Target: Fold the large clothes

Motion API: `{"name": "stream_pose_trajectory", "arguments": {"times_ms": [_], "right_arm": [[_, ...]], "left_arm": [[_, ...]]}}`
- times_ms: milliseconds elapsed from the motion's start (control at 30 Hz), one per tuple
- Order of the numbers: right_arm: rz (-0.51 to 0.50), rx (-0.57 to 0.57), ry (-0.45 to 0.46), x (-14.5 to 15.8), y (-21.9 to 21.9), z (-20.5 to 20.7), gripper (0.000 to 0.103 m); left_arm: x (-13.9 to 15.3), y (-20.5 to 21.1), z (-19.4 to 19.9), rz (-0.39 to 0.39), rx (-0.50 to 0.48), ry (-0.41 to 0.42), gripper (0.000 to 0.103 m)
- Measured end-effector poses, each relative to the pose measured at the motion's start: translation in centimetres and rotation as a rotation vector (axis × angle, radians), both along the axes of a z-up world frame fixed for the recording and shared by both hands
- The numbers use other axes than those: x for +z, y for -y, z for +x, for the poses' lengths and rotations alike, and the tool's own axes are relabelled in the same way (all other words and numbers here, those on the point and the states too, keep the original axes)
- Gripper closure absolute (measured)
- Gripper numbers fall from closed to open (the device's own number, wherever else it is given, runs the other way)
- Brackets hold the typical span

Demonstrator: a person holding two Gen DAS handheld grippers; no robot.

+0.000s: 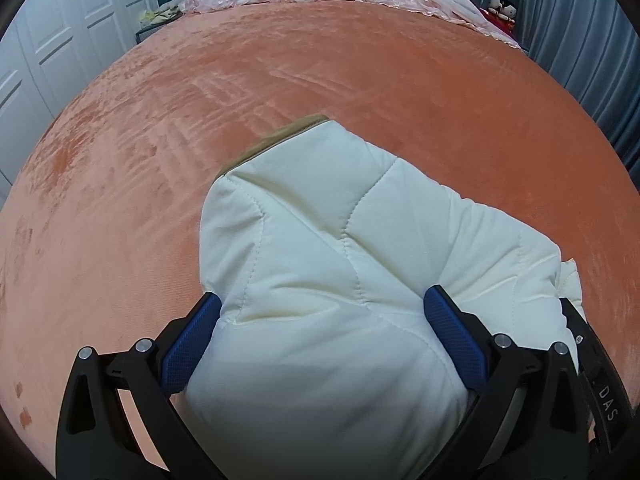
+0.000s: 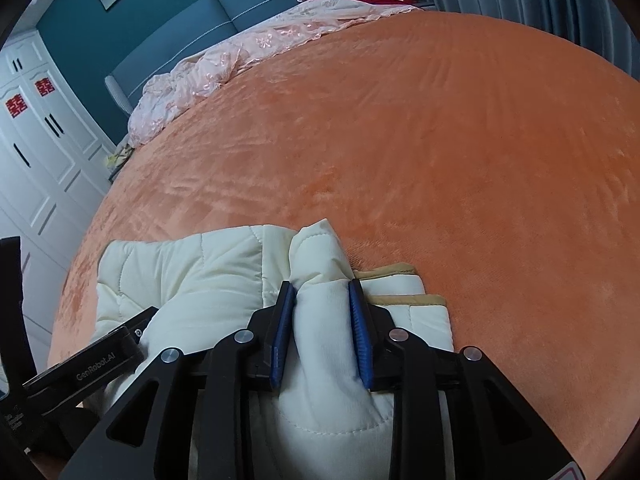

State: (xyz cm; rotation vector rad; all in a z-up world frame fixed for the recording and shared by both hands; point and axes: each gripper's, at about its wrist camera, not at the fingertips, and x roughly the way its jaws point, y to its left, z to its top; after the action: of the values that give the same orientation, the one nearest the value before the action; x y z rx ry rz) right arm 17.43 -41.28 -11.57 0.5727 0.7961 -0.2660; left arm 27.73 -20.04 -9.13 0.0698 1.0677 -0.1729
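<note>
My left gripper (image 1: 324,312), jaws wide, straddles the cream quilted jacket (image 1: 340,260) on the orange bed (image 1: 160,140), 6 o'clock; right gripper (image 2: 322,308) pinches a fold. Puffy, light, slippery; I'd grip seams.

Left gripper (image 1: 322,304) low over bed, fingers (image 1: 456,332) spread wide, clamped on thick fold of jacket (image 1: 320,240). Right gripper (image 2: 322,292) alongside, fingers (image 2: 282,336) narrower, pinching a ridge of same jacket.
</note>
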Motion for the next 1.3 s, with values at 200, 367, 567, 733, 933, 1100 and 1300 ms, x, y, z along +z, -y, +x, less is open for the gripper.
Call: {"name": "stream_pose_trajectory", "arguments": {"times_ms": [200,367,567,733,933,1100,1300], "right_arm": [[-0.022,-0.039,0.068,4.3,-0.9,-6.3,0.071],[0.048,0.029,0.008,5.3,-2.1,-11.0,0.072],[0.027,0.098,-0.092,5.3,-3.4,-12.7,0.074],[-0.012,0.115,-0.157,4.9,-4.3,-12.5,0.074],[-0.052,0.121,-0.184,3.9,-5.0,-12.1,0.074],[-0.056,0.122,-0.2,3.3,-5.0,-11.7,0.073],[-0.066,0.119,-0.193,2.7,-5.2,-11.4,0.073]], "left_arm": [[4.1,-2.8,-4.9,-0.039,-0.026,-0.015,0.005],[4.9,-4.2,-9.6,-0.056,-0.075,-0.07,0.005],[4.7,-5.2,-13.3,-0.036,-0.103,-0.088,0.005],[4.0,-5.6,-14.1,-0.035,-0.1,-0.118,0.005],[3.3,-5.0,-14.6,0.008,-0.1,-0.086,0.005],[2.9,-4.9,-14.8,0.025,-0.098,-0.062,0.005],[2.5,-4.6,-14.9,0.039,-0.092,-0.04,0.005]]}}
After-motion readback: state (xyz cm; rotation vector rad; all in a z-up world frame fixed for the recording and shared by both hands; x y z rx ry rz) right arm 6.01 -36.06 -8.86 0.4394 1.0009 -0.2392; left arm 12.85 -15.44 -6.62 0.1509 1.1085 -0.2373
